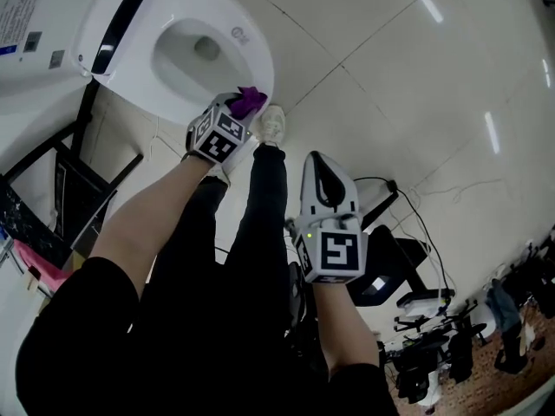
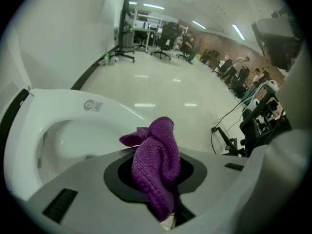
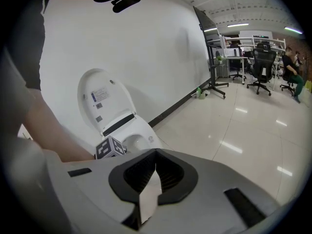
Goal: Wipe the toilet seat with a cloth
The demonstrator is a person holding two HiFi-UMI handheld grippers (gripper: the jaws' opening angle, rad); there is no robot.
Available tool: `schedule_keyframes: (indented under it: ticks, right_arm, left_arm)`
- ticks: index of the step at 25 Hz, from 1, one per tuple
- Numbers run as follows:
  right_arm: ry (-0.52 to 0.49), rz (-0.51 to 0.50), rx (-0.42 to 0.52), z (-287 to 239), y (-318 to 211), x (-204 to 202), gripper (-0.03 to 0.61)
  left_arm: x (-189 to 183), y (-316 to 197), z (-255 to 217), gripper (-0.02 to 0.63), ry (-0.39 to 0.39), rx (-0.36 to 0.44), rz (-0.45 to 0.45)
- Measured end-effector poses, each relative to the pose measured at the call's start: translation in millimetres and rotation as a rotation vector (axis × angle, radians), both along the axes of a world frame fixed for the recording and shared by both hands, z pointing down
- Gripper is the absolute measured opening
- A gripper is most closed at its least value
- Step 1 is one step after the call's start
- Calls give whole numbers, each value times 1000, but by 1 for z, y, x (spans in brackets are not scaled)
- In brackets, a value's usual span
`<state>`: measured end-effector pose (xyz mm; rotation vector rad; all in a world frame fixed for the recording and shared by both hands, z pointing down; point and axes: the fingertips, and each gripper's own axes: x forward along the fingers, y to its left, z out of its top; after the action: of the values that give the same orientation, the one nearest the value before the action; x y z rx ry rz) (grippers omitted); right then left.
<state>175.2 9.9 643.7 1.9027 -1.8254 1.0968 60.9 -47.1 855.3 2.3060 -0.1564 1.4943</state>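
A white toilet [image 1: 178,55] stands at the upper left of the head view with its lid [image 3: 103,101] raised against the wall. Its seat [image 2: 22,130] rings the bowl [image 2: 73,140]. My left gripper [image 1: 236,111] hovers at the seat's front rim, shut on a purple knitted cloth [image 2: 156,162] that bunches up out of the jaws. The cloth [image 1: 249,101] hangs just above the rim; whether it touches is unclear. My right gripper [image 1: 327,170] is held back over the floor, well short of the toilet, jaws together with nothing in them.
The person's black-trousered legs and a white shoe [image 1: 271,125] stand below the toilet. A black frame [image 1: 74,189] sits left of it. Cables and black stands [image 1: 408,258] lie on the glossy tile floor to the right. Office chairs [image 3: 263,62] and desks stand far off.
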Motion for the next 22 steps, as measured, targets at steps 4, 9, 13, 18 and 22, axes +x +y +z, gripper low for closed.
schedule_keyframes:
  ticks: [4,9,13,18,22]
  right_arm:
    - [-14,-1,-10,8,-2,2,15]
    - [-29,4,-25,15,0,6,17]
    - [-33,6,-31,18,2,9,16]
    - [-25,14,-16,13,4,16,16]
    - [-17,11,-1,4,6,21,17]
  left_arm:
    - [6,1,15,94,-25,-3,14]
    - [17,3,18,93,-16,19,19]
    - [30,10,18,93,-1,40,61]
    - [52,30,16,92,19,-25,108]
    - [61,43,-12,94,90,-35,146]
